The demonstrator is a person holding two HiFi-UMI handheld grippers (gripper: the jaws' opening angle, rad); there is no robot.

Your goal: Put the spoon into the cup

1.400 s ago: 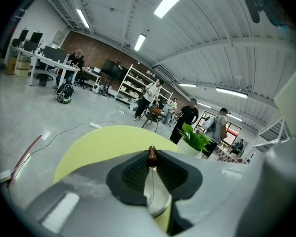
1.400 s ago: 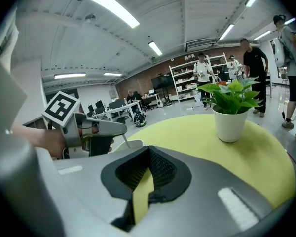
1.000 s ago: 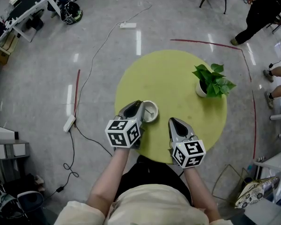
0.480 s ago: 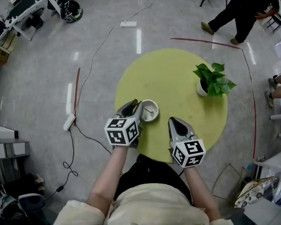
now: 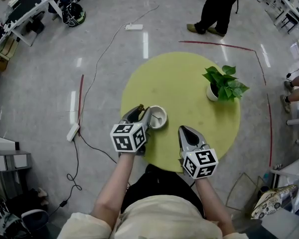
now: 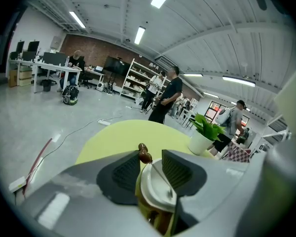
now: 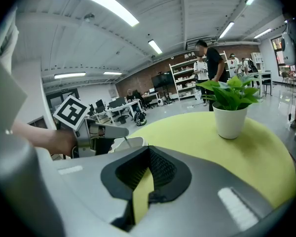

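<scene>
Currently: left gripper, jaws apart and just been opening, pads clear of the spoon that stands between them. Spoon: leaning inside the white cup, its brown handle tip up, just beside the left pad. Cup: upright on the round yellow-green table, near its front-left edge, straight ahead of the left gripper. Right gripper: jaws together, nothing between them, over the table's near edge, apart from the cup. Potted plant: on the table's far right side.
</scene>
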